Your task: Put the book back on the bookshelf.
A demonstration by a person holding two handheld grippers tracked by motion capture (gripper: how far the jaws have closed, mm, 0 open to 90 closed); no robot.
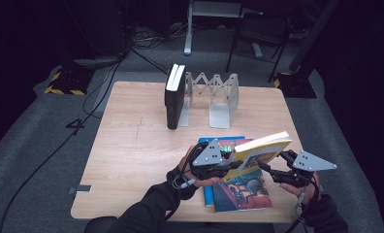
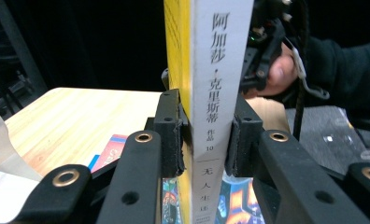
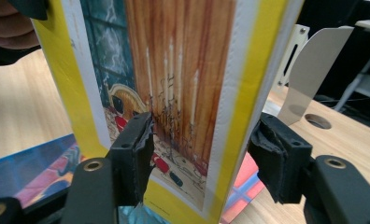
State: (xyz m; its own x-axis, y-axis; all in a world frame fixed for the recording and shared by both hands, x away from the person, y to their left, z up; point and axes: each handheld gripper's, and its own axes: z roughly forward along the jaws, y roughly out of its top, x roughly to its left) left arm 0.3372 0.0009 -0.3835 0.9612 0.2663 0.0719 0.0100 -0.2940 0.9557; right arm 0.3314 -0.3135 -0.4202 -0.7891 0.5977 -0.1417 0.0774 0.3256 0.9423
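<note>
A yellow-covered book (image 1: 263,145) with a white spine hangs tilted above the table's near right part. My left gripper (image 1: 230,164) is shut on its spine end. In the left gripper view both pads (image 2: 171,135) press the book (image 2: 220,70) from either side. My right gripper (image 1: 266,168) reaches the book from the right. In the right gripper view the book's picture cover (image 3: 174,70) stands between the jaws of this gripper (image 3: 206,140). The left pad (image 3: 136,149) lies at the cover and the right pad stands off the edge, so it is open.
Under the held book, a colourful book (image 1: 241,191) lies flat on a blue one (image 1: 208,194). A black book (image 1: 174,97) stands upright against a metal folding rack (image 1: 221,99) at the back of the wooden table (image 1: 132,145). A chair stands beyond the table.
</note>
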